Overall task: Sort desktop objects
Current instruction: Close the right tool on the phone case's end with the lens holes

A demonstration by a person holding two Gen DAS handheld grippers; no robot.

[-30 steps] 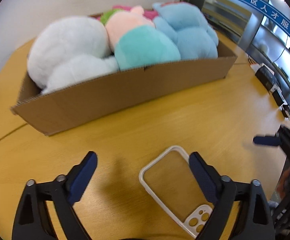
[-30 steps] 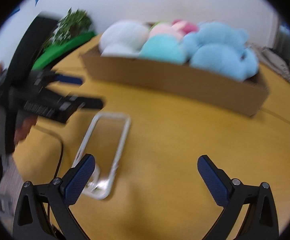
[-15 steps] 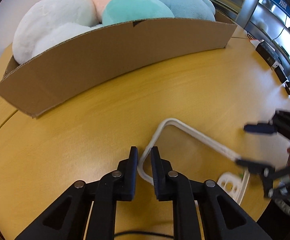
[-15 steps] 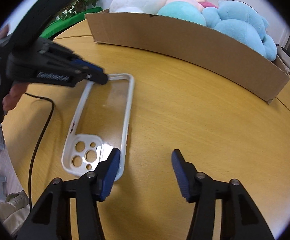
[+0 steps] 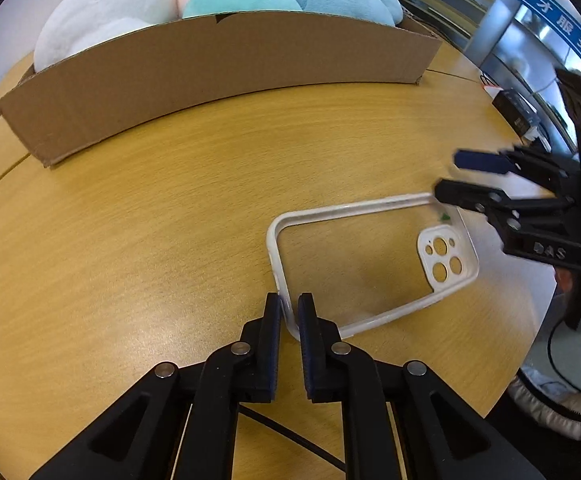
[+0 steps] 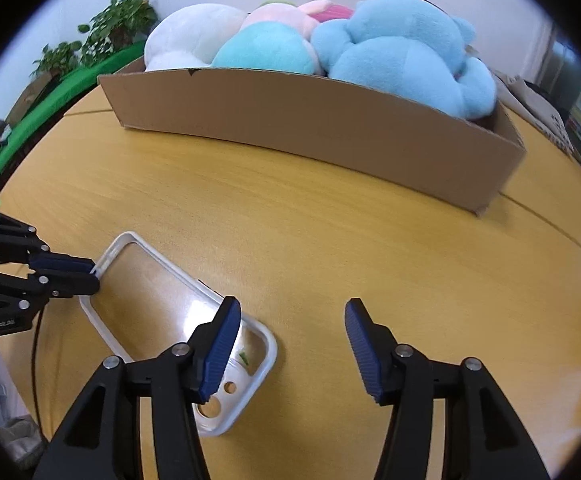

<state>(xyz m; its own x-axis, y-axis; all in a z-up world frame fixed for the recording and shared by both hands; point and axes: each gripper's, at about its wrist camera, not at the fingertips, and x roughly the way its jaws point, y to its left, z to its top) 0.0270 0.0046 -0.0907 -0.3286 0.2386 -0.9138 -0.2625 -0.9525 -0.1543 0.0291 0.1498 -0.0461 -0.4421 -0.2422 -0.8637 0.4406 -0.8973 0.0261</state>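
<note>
Left gripper [image 5: 289, 312] pinched the case [image 5: 370, 256] rim; right gripper [image 6: 288, 344] stood spread, its jaws had just been closing, case end under left finger.

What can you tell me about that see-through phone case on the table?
The phone case is clear-backed with a white rim and a white camera block pierced by round holes. It looks like flexible plastic and lies open side up on the wooden table, in front of the cardboard box. The left gripper is shut on the rim of its plain end. The right gripper stands open at the camera end, one finger over the case.
</note>
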